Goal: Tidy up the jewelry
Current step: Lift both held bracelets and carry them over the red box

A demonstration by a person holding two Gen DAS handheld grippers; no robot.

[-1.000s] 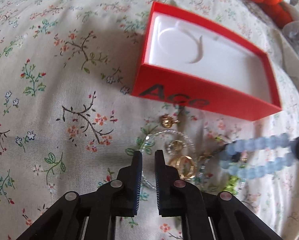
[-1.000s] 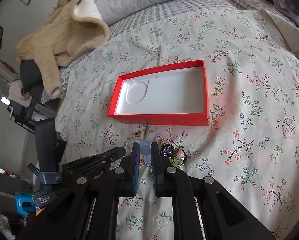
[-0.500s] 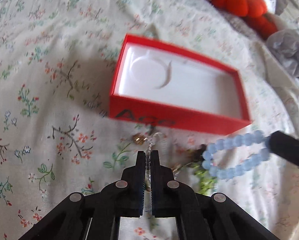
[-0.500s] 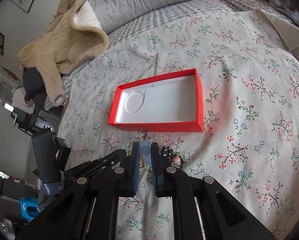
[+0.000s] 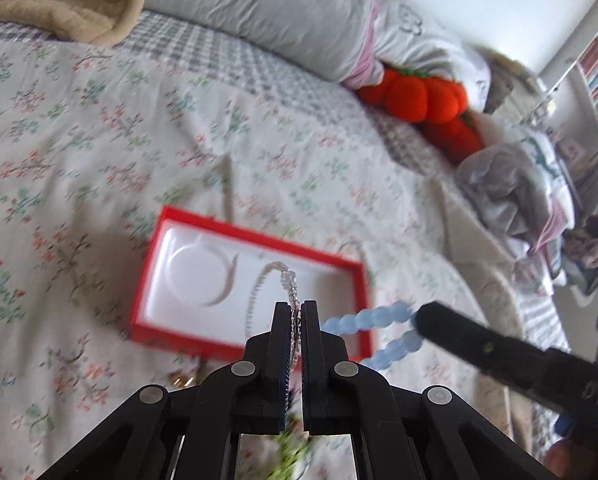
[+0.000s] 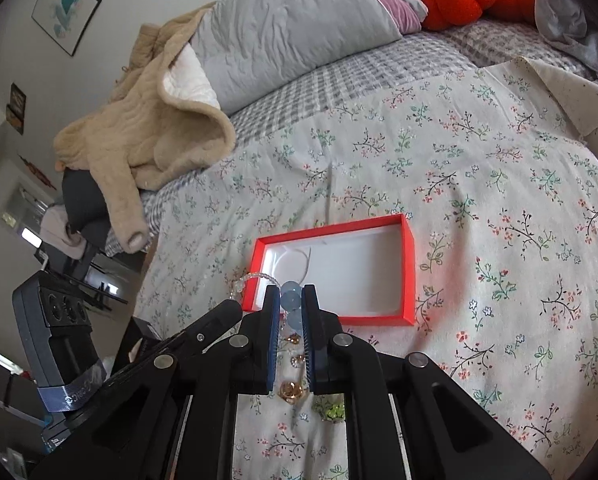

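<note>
Both grippers have risen off the bed since a second ago, each carrying a piece. Left gripper [image 5: 295, 314] is clenched on the clear bead bracelet [image 5: 273, 280]; right gripper [image 6: 291, 300] is clenched on the blue bead bracelet [image 6: 291, 304]. Both loops hang above the red box [image 6: 407, 276], whose white tray looks empty. Gold earrings [image 6: 293, 390] and a green piece [image 6: 331, 410] lie on the floral bedspread [image 6: 479, 200], so most sorting remains.
</note>
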